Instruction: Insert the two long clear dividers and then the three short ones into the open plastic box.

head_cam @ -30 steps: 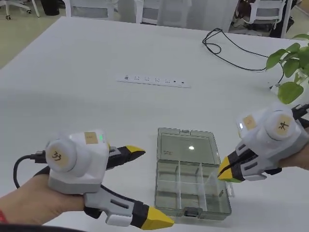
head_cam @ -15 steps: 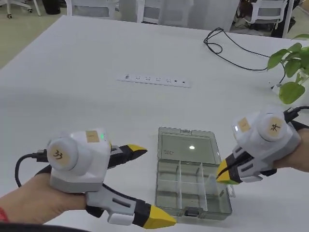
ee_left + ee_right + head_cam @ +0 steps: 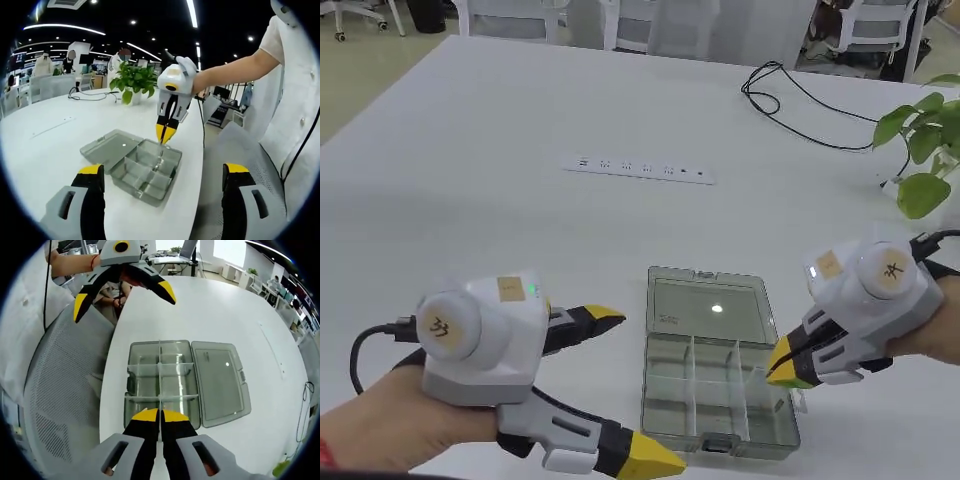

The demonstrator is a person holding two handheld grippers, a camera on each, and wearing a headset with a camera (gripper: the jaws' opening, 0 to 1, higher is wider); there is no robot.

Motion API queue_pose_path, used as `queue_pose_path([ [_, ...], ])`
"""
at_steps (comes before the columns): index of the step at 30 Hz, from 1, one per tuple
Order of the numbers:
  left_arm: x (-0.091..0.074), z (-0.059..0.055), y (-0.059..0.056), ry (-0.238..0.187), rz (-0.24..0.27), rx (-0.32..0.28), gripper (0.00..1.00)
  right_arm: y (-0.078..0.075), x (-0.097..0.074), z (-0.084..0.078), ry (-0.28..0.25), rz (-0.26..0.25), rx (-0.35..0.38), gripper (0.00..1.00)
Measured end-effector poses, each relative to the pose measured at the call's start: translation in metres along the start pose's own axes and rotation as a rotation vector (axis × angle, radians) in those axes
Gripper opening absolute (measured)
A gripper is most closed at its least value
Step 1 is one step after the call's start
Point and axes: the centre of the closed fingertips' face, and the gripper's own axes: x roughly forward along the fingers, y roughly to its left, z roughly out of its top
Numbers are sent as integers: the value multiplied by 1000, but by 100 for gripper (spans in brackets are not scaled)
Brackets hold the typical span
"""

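Note:
The open clear plastic box [image 3: 718, 425] lies near the table's front edge, its lid [image 3: 712, 305] folded flat behind the tray. Clear dividers stand in the tray and split it into compartments [image 3: 145, 382]. My right gripper [image 3: 782, 368] is shut on a clear divider [image 3: 757, 380], held upright at the tray's right side. In the left gripper view that divider [image 3: 160, 152] hangs from the right gripper [image 3: 164, 135] down into the tray. My left gripper [image 3: 625, 390] is open and holds nothing, left of the box and apart from it.
A white power strip [image 3: 640, 167] lies mid-table behind the box. Farther back on the right a black cable [image 3: 800, 95] loops, and a potted plant [image 3: 925, 140] stands at the right edge. Bare white tabletop [image 3: 470, 200] stretches to the left.
My right gripper has come down a little with the divider, closer to the tray's right side. The left gripper has hardly moved.

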Motion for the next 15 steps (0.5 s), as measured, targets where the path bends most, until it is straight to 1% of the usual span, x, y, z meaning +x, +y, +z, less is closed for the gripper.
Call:
queue_pose_path([
  [3, -1, 1, 0, -4, 1, -3, 100, -1, 2, -1, -4, -1, -3, 3],
  [6, -1, 1, 0, -4, 1, 1, 100, -1, 4, -2, -2, -5, -42, 3],
  [9, -1, 0, 0, -2, 2, 0, 100, -1, 7, -3, -3, -5, -26, 3],
  [15, -1, -2, 1, 5, 3, -2, 100, -1, 12, -5, 6, -10, -23, 3],
])
